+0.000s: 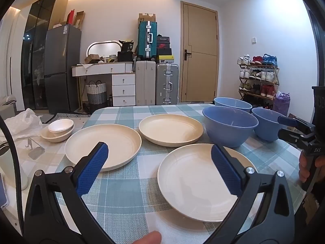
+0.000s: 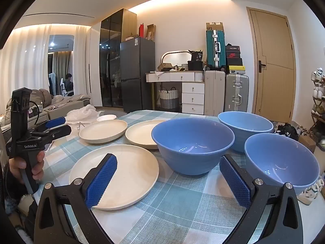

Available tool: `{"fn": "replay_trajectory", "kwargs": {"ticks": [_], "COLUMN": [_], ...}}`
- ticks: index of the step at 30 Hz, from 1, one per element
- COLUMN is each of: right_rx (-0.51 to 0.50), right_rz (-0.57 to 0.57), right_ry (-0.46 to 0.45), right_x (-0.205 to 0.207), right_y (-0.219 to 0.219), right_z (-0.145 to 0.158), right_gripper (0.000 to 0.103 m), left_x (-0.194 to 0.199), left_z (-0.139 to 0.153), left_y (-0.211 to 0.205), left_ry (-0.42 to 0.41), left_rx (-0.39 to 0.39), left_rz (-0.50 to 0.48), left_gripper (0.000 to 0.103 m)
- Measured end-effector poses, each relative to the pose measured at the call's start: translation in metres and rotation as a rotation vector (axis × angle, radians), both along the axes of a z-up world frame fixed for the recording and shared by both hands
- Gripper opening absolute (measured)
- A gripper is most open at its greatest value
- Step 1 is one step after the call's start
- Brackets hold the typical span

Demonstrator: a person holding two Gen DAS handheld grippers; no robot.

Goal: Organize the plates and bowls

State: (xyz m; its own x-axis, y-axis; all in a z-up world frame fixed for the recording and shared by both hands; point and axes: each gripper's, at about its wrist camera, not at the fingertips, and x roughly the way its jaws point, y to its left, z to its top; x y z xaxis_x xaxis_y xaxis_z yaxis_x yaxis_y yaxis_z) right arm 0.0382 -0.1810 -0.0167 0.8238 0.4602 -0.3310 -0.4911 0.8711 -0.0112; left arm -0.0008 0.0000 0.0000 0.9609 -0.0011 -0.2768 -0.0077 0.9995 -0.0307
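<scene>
Three cream plates lie on the checked tablecloth: a near plate (image 1: 195,183) (image 2: 130,172), a left plate (image 1: 113,142) (image 2: 103,131) and a far plate (image 1: 170,131) (image 2: 142,135). Three blue bowls stand to the right: a middle bowl (image 1: 229,126) (image 2: 193,144), a far bowl (image 1: 232,103) (image 2: 244,128) and a right bowl (image 1: 264,125) (image 2: 282,160). My left gripper (image 1: 159,162) is open and empty, hovering above the near and left plates. My right gripper (image 2: 168,174) is open and empty, in front of the middle bowl.
Small white bowls (image 1: 59,129) are stacked at the table's far left beside a crumpled plastic bag (image 1: 22,122) and a clear stand (image 1: 33,149). A white cup (image 1: 12,166) stands at the left edge. Behind the table are a fridge, drawers, suitcases and a shoe rack.
</scene>
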Motion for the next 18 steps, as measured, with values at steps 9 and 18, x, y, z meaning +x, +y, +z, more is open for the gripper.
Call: {"fn": "replay_trajectory", "kwargs": {"ticks": [9,18], "right_rx": [-0.008,-0.007], "right_rz": [0.000,-0.001], "right_ry": [-0.006,0.005], "right_x": [-0.0004,0.0003], "right_y": [0.0002,-0.0001], "right_z": [0.0000,0.0001], "right_gripper": [0.103,0.103], "left_x": [0.0005,0.0009], "left_z": [0.0000,0.0000], "left_y": [0.0003,0.0002], "left_ry": [0.020,0.022], "left_rx": [-0.003,-0.002], "left_rz": [0.002,0.002], "left_gripper": [0.101,0.101]}}
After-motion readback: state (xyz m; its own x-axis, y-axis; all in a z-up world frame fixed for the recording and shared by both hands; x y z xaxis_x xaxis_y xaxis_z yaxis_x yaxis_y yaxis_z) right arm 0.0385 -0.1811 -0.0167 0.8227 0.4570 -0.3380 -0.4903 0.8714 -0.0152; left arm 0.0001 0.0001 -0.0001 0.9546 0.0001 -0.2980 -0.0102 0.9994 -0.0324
